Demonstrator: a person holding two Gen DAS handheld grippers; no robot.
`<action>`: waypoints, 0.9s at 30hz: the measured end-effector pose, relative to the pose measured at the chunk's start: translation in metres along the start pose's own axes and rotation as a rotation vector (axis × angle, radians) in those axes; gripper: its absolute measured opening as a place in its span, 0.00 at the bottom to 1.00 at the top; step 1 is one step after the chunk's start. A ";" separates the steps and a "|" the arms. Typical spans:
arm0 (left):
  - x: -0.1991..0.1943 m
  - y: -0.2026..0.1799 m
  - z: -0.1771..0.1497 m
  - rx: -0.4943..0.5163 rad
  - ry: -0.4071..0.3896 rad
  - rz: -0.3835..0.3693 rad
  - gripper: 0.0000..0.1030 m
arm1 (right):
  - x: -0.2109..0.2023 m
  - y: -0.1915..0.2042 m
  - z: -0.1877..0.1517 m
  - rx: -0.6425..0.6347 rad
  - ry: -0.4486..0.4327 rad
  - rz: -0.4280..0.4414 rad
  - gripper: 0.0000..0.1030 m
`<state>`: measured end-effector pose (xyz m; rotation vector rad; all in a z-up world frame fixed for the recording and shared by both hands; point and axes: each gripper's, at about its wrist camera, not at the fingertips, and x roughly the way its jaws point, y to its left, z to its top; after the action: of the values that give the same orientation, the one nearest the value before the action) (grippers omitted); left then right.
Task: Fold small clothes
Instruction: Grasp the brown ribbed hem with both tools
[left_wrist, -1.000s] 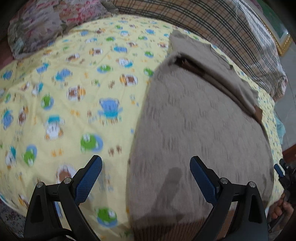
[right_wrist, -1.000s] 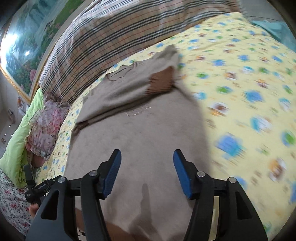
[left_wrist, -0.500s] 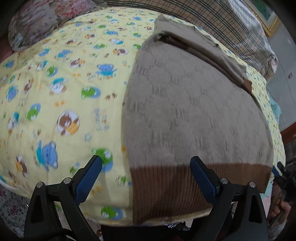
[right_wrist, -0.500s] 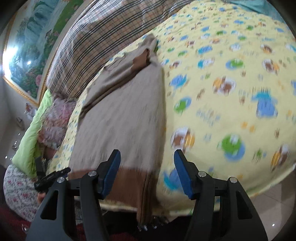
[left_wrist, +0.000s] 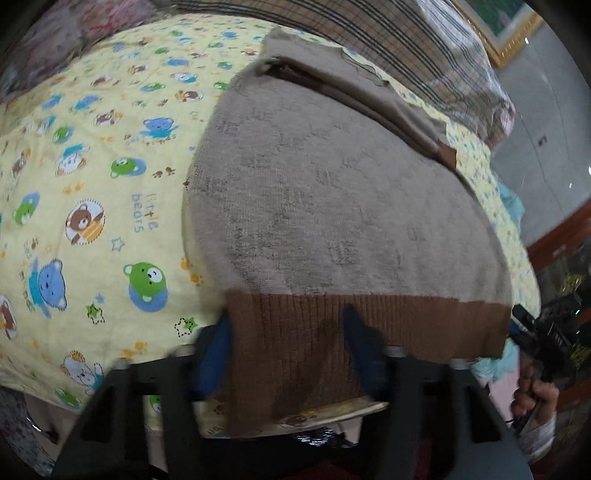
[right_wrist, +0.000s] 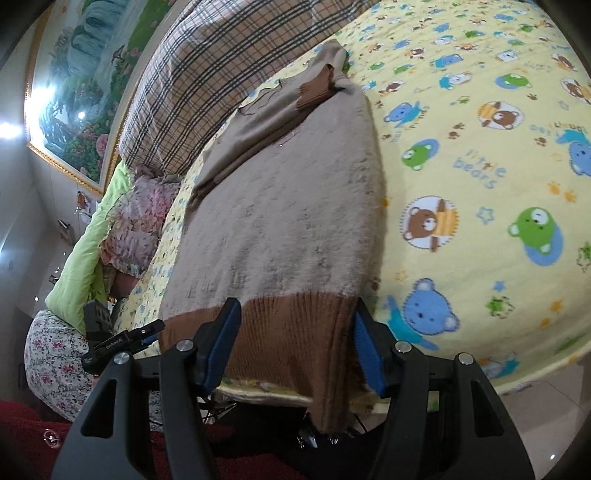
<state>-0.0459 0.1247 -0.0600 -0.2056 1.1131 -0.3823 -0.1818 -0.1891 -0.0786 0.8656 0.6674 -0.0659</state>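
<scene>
Two grippers straddle the near hem of a taupe knitted sweater with a brown ribbed hem band (left_wrist: 332, 206), which lies flat along the yellow bear-print quilt (left_wrist: 92, 184) with that band draped over the quilt's near edge and its sleeves folded across the chest toward the far edge, by the plaid blanket (right_wrist: 192, 81). Laid out lengthwise like this, the garment looks ready for a bottom-to-top fold, and each gripper sits at a hem corner to carry the band evenly.

At the left hem corner, the left gripper (left_wrist: 291, 354) has its blue-padded jaws partly apart with the ribbed band between them; the view is blurred, and the pads do not appear pressed onto the cloth, so I judge nothing is held yet. At the right hem corner, the right gripper (right_wrist: 295, 343) likewise has its jaws spread to either side of the band (right_wrist: 288, 332), one pad on the cloth, the other at its side edge, not pinching.

Compared with half a second ago, both grippers have moved in from short of the edge to the hem, and the left jaws have narrowed noticeably. A second ago both were over the sweater's middle, jaws wide, so they have drawn back toward the near edge and then closed in on the band
</scene>
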 end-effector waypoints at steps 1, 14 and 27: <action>-0.001 0.002 0.000 0.001 -0.003 0.008 0.35 | 0.002 0.001 0.000 -0.010 0.004 -0.007 0.40; 0.005 0.031 0.007 -0.048 0.066 -0.084 0.30 | 0.009 -0.022 -0.004 0.057 0.039 0.054 0.20; 0.000 0.036 0.016 -0.132 0.002 -0.202 0.08 | 0.002 -0.024 0.001 0.056 0.008 0.172 0.09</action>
<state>-0.0245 0.1579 -0.0655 -0.4363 1.1242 -0.4893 -0.1878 -0.2047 -0.0953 0.9747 0.5987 0.0733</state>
